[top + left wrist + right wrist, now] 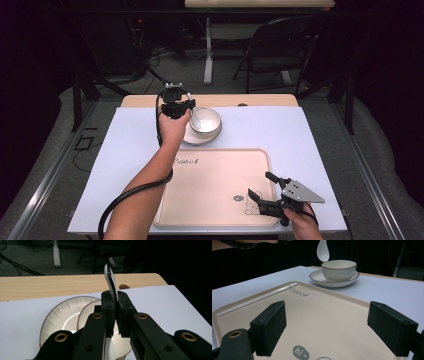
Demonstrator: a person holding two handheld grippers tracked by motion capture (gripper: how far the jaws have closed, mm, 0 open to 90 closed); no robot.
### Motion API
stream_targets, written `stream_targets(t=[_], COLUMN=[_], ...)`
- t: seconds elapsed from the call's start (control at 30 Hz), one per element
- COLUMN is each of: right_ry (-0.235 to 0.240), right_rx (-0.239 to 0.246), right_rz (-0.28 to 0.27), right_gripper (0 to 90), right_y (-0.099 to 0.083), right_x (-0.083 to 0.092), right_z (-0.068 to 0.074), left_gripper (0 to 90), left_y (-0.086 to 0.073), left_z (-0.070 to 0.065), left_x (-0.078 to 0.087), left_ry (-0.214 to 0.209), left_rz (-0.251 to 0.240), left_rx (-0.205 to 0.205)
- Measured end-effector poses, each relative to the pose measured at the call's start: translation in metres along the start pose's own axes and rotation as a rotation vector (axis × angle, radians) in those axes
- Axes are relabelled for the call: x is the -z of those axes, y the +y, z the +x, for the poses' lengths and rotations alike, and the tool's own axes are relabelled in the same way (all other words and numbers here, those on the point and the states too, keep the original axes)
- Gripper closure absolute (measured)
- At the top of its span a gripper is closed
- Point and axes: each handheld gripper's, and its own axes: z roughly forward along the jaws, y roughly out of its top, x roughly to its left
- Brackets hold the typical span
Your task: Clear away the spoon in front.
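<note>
- Looking down from the high view, the left gripper [176, 102] is held above the far part of the white sheet [125, 150], just left of a white bowl [205, 121] that sits on a saucer [192, 138] near the sheet's far edge. Its jaws are hard to read from here. A beige tray [220, 175] lies at the near edge of the sheet, and the right gripper [262, 189] hovers over the tray's near right corner with its jaws spread wide and nothing between them.
- In the left gripper view, the jaws are pressed together on a white spoon [110, 281], which stands on edge and rises above the fingertips [108, 301]. Below them lie the saucer [60, 315] and part of the bowl [87, 312], with the wooden table edge [50, 287] beyond the sheet.
- In the right gripper view, the two pads [272, 322] stand far apart over the bare tray [324, 322]. Farther off, the spoon [323, 251] hangs bowl-end down above the left rim of the bowl [339, 270], clear of it, and the bowl rests on its saucer [334, 281]. A white stick [257, 299] lies along the tray's left edge.
</note>
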Motion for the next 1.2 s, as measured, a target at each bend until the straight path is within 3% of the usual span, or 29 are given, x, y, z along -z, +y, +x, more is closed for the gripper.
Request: stream_targets(t=[0.77, 1.2], right_ry=[-0.002, -0.004], right_rx=[-0.001, 0.002], right_rz=[0.004, 0.005], right_gripper=[14.7, 14.7], right_y=[0.000, 0.000], right_x=[0.000, 0.000], right_z=[0.000, 0.000], left_gripper=[85.5, 85.5], left_y=[-0.006, -0.019], left_z=[-0.005, -0.004], left_x=[0.026, 0.043], left_ry=[-0.063, -0.106], left_rz=[0.016, 0.017], left_rx=[-0.047, -0.061])
